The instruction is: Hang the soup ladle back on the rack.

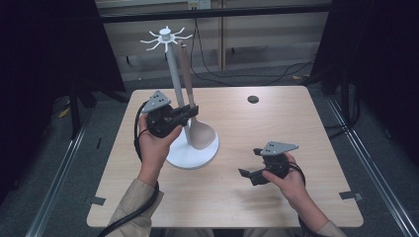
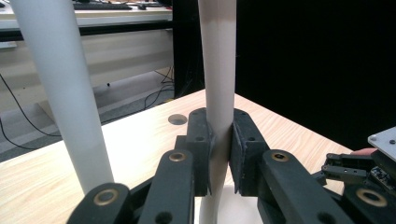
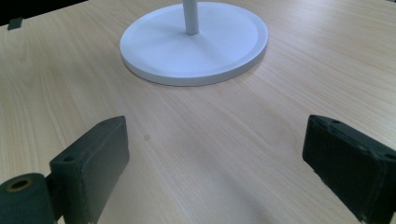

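The wooden counter [image 1: 306, 148] carried a white stand [image 1: 174, 89], its round base [image 3: 196, 44] flat on the boards and its pole [image 2: 65, 93] upright with hooks at the top. A beige ladle [image 1: 193, 113] hung beside the pole, bowl low over the base. The left tongs [image 1: 190, 112] were clamped on the ladle's handle [image 2: 219, 70], pads pressing from both sides. The right tongs [image 1: 249, 165] sat spread wide with nothing between them, low over bare counter, well apart from the stand.
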Demonstrator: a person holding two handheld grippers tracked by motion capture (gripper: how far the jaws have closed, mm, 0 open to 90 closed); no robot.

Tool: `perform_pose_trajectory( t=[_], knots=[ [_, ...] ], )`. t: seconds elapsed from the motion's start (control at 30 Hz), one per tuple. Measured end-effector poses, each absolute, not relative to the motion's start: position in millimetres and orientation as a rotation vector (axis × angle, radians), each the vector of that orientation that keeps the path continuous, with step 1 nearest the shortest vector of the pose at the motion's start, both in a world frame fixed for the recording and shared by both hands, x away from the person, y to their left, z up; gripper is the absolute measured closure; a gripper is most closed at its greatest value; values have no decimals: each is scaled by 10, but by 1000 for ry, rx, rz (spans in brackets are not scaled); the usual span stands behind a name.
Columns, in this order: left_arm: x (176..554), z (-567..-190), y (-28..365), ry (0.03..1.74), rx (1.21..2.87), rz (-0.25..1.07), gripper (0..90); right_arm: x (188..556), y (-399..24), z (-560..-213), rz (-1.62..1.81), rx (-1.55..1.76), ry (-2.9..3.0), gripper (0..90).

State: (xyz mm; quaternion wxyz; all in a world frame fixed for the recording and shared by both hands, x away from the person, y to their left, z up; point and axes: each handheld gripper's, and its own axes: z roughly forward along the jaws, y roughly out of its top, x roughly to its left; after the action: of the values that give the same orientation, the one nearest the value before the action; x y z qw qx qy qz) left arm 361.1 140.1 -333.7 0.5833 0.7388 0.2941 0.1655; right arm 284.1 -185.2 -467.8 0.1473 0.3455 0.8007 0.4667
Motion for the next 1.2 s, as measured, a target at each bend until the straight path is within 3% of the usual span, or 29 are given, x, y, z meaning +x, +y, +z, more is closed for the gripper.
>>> perform_pose_trajectory(
  t=[1.2],
  knots=[
    [3642, -3372, 1552, 724, 1701, 428, 789, 2838, -1836, -4701, 1339, 995, 2315, 71]
  ],
)
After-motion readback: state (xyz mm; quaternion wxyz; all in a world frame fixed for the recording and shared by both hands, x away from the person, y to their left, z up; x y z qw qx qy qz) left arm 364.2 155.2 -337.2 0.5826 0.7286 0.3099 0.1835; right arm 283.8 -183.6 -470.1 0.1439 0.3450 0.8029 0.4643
